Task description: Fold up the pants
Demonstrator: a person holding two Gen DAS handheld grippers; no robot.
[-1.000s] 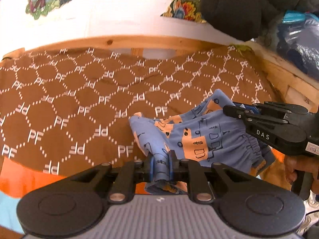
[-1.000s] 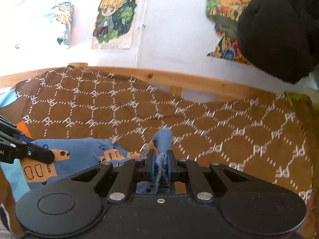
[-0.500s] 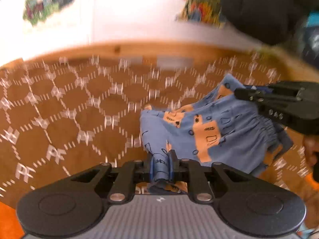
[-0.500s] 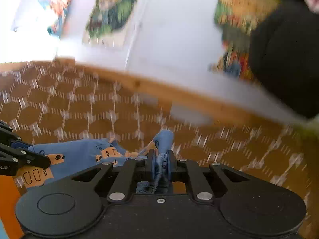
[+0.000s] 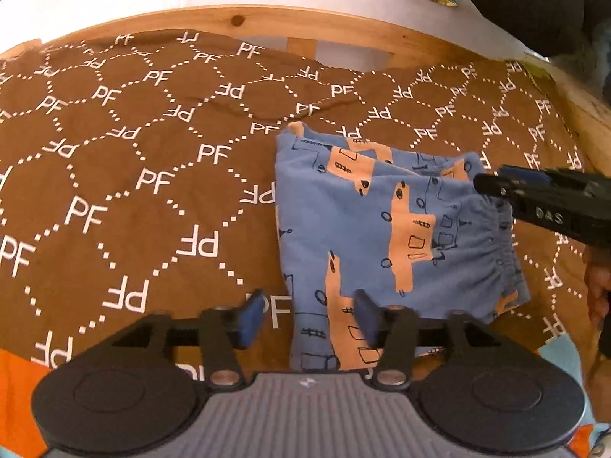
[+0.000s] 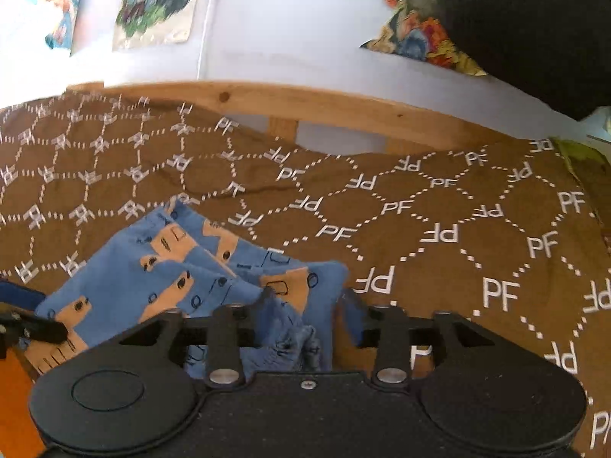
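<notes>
Now folded pants (image 5: pixel 385 229), waistband rightward, claws opening

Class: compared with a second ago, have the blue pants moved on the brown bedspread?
Yes. The pants now lie released and spread nearer the wooden bed rail; the left gripper is opening.

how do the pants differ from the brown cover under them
The pants are blue with orange vehicle prints; the brown cover bears white PF letters in dotted hexagons. The pants are a small folded bundle with a gathered waistband; the cover lies spread wide. Both are soft fabric.
</notes>
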